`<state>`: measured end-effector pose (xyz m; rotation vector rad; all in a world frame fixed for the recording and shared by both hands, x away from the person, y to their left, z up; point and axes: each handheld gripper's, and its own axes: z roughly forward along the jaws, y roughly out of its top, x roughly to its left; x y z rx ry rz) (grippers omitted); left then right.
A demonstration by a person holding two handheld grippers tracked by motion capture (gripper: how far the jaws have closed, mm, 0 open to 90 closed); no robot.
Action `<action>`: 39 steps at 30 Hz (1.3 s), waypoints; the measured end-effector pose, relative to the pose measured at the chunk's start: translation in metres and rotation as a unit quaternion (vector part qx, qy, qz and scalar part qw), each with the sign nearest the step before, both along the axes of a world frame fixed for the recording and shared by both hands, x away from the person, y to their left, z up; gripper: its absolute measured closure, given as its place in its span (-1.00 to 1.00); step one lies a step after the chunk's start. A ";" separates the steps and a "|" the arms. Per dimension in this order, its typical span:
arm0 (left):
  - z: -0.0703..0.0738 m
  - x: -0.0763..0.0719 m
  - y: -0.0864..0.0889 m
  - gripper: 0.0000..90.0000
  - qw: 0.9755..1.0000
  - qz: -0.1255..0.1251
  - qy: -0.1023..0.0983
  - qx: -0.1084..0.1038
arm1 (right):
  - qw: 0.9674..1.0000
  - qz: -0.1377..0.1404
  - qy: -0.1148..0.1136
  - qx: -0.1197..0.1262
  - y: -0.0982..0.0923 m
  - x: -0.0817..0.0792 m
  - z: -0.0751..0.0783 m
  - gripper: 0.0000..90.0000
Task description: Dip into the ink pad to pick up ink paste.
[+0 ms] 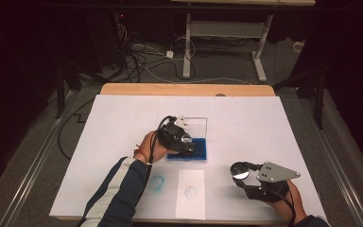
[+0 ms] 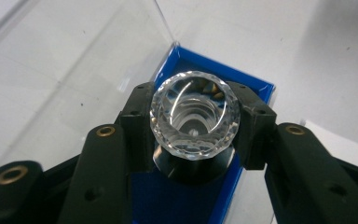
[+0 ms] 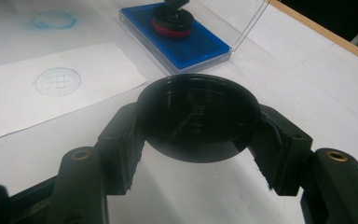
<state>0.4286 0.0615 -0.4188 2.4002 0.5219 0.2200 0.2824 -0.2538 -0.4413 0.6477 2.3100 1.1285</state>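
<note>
From above, the left gripper [image 1: 183, 142] presses a stamp [image 1: 185, 139] down on the blue ink pad [image 1: 199, 150], whose clear lid [image 1: 197, 126] stands open behind it; the right gripper [image 1: 244, 176] waits near the table's front right corner, its jaws clamped on a round black cap [image 1: 240, 170]. A paper slip [image 1: 190, 194] with a faint circular print lies between the arms, and a blue smudge [image 1: 156, 182] marks the white table cover [image 1: 246, 118] just beside it. Along the left gripper's jaws, they pinch the stamp's faceted clear knob [image 2: 195, 114], the pad [image 2: 177, 196] beneath. From the right gripper, the cap [image 3: 196, 116] sits gripped edge to edge; its reflections aren't legible, and the print [image 3: 58, 80] shows only a crossed mark. I'd worry the smooth knob could twist in the jaws, tilting the stamp and smearing another blot.
</note>
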 end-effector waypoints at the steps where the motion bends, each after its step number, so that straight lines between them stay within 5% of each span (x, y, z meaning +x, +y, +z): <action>1: 0.004 -0.001 0.001 0.20 1.000 0.000 -0.003 -0.002 | 1.000 0.000 0.000 0.000 0.000 0.000 0.000 -0.14; 8: 0.036 -0.007 0.003 0.20 0.999 -0.005 -0.031 -0.016 | 1.000 0.000 0.000 0.000 0.000 0.000 0.000 -0.14; 14: 0.041 -0.007 0.004 0.20 0.999 -0.006 -0.032 -0.015 | 1.000 0.000 0.000 -0.001 0.000 0.000 0.000 -0.14; 21: 0.035 -0.005 0.001 0.20 1.000 -0.007 -0.026 -0.013 | 1.000 0.001 0.002 -0.002 0.000 0.000 0.000 -0.14; 30: 0.003 0.002 0.003 0.20 1.000 0.006 -0.001 -0.013 | 1.000 0.000 0.003 -0.004 0.000 0.000 -0.001 -0.14; 39: -0.013 0.005 0.004 0.20 1.000 0.010 0.010 -0.022 | 1.000 0.001 0.004 -0.006 0.000 0.001 -0.002 -0.14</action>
